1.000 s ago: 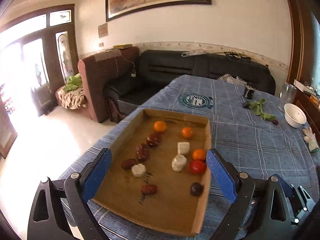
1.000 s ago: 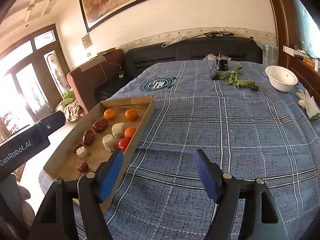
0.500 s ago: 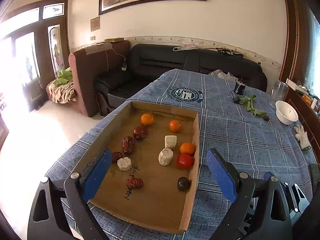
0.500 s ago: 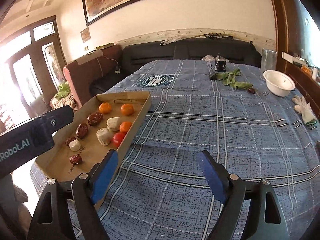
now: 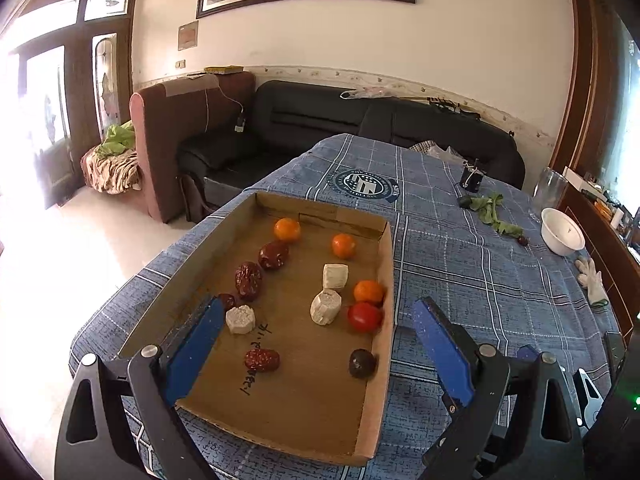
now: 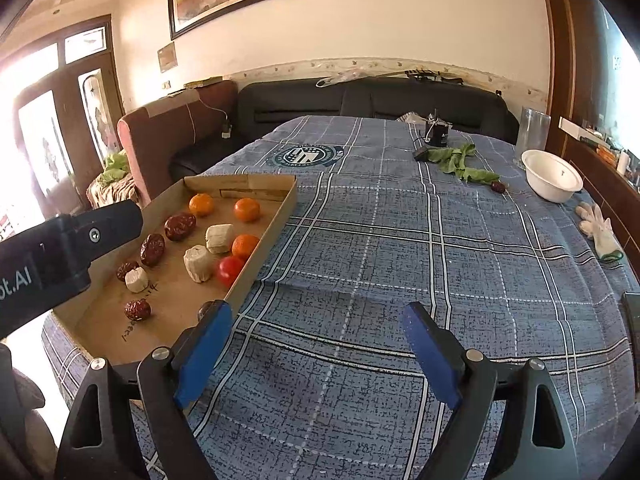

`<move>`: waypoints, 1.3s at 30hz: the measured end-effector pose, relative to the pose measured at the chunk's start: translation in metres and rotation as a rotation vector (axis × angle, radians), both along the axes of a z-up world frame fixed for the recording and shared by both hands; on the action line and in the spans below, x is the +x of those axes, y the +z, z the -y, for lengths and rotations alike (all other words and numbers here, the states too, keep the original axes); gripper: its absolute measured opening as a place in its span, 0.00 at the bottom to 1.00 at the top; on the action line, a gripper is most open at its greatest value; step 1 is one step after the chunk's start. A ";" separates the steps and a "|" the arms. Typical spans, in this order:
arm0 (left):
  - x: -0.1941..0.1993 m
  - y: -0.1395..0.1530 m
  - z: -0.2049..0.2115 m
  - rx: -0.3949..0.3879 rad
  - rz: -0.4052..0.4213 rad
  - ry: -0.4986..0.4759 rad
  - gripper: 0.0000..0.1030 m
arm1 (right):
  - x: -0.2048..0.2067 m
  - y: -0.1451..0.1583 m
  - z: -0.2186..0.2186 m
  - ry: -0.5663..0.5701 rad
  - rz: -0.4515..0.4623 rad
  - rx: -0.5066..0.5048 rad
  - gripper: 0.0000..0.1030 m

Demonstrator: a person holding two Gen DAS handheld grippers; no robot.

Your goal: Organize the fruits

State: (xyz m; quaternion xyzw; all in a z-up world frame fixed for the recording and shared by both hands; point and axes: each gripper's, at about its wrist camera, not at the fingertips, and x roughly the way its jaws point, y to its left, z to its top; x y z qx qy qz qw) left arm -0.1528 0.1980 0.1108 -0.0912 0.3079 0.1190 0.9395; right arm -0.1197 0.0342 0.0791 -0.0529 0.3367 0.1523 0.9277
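A shallow cardboard tray [image 5: 384, 264] lies on the blue plaid tablecloth and also shows in the right wrist view [image 6: 288, 200]. It holds three oranges [image 5: 287, 229], a red tomato [image 5: 364, 317], several red dates [image 5: 248, 275], three white chunks [image 5: 335, 276] and a dark round fruit [image 5: 362, 363]. My left gripper [image 5: 316, 340] is open and empty, held above the tray's near half. My right gripper [image 6: 316, 340] is open and empty over bare cloth to the right of the tray. The left gripper's body [image 6: 68, 248] shows at the left of the right wrist view.
A white bowl [image 6: 552, 175], green leaves [image 6: 460, 160] with a dark date [image 6: 498, 187], a small black device [image 6: 438, 136], a glass jar [image 6: 534, 132] and a white glove [image 6: 598, 228] sit at the table's far right. A black sofa [image 5: 360, 120] stands behind the table.
Both grippers have drawn back and up a little, so the tray and table look smaller and farther. Both stay open. The fruits have not moved.
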 end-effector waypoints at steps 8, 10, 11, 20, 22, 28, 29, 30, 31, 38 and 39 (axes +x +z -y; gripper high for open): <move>-0.004 -0.003 -0.009 -0.036 0.009 -0.012 0.92 | -0.003 -0.001 -0.008 -0.013 0.009 -0.038 0.90; -0.005 -0.004 -0.012 -0.048 0.012 -0.016 0.92 | -0.004 -0.001 -0.009 -0.017 0.015 -0.047 0.90; -0.005 -0.004 -0.013 -0.052 0.013 -0.015 0.92 | -0.004 -0.001 -0.010 -0.017 0.017 -0.051 0.90; -0.013 -0.002 -0.024 -0.081 0.036 0.007 0.92 | -0.007 0.000 -0.015 -0.026 0.030 -0.074 0.91; -0.014 -0.002 -0.025 -0.083 0.042 0.011 0.92 | -0.009 0.001 -0.016 -0.026 0.038 -0.077 0.91; -0.020 0.003 -0.021 -0.051 0.079 0.042 0.92 | -0.015 0.005 -0.018 -0.021 0.073 -0.096 0.93; -0.023 0.005 -0.019 -0.033 0.092 0.057 0.92 | -0.016 0.005 -0.018 -0.021 0.074 -0.095 0.93; -0.024 0.006 -0.019 -0.021 0.100 0.066 0.92 | -0.016 0.005 -0.018 -0.021 0.074 -0.092 0.93; -0.027 0.008 -0.017 0.000 0.116 0.085 0.92 | -0.017 0.005 -0.017 -0.019 0.074 -0.090 0.93; -0.059 0.026 -0.009 0.120 0.241 0.250 1.00 | -0.025 0.012 -0.011 -0.003 0.099 -0.061 0.93; -0.062 0.027 -0.010 0.122 0.247 0.266 1.00 | -0.027 0.013 -0.009 0.001 0.104 -0.052 0.93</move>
